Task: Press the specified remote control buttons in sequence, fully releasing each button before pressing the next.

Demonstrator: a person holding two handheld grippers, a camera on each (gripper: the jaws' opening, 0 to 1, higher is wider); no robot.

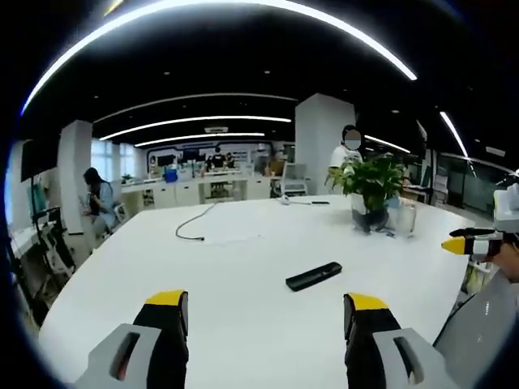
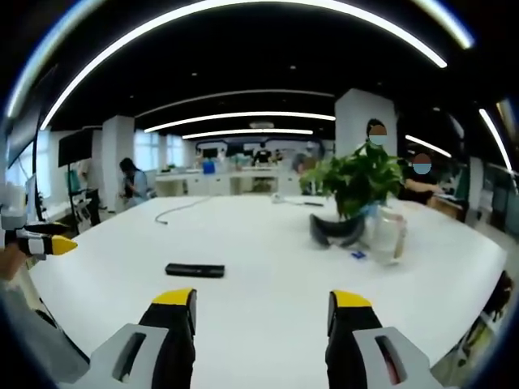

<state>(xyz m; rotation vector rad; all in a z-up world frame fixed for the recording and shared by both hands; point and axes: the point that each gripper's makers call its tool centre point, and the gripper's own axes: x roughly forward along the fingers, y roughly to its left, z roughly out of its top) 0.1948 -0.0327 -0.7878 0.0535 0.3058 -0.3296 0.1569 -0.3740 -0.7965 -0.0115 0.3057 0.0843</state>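
1. While both views look across the white surface (image 1: 243, 267), the black remote control (image 1: 314, 276) lies flat on it, ahead of both grippers and untouched.
2. A glass jar (image 2: 388, 235) beside the potted plant (image 2: 350, 188) is clear in the right gripper view.
3. Left gripper (image 1: 268, 312) and right gripper (image 2: 263, 312) hover level, fingers apart, holding nothing.

On the table (image 1: 243, 267) the remote control (image 1: 314, 276) lies ahead of the left gripper (image 1: 266, 312), between its fingers' lines and nearer the right one. Behind it, to the right, stands a potted plant (image 1: 371, 186) with a jar (image 2: 388, 233) beside it; a cable (image 1: 195, 223) lies far back left
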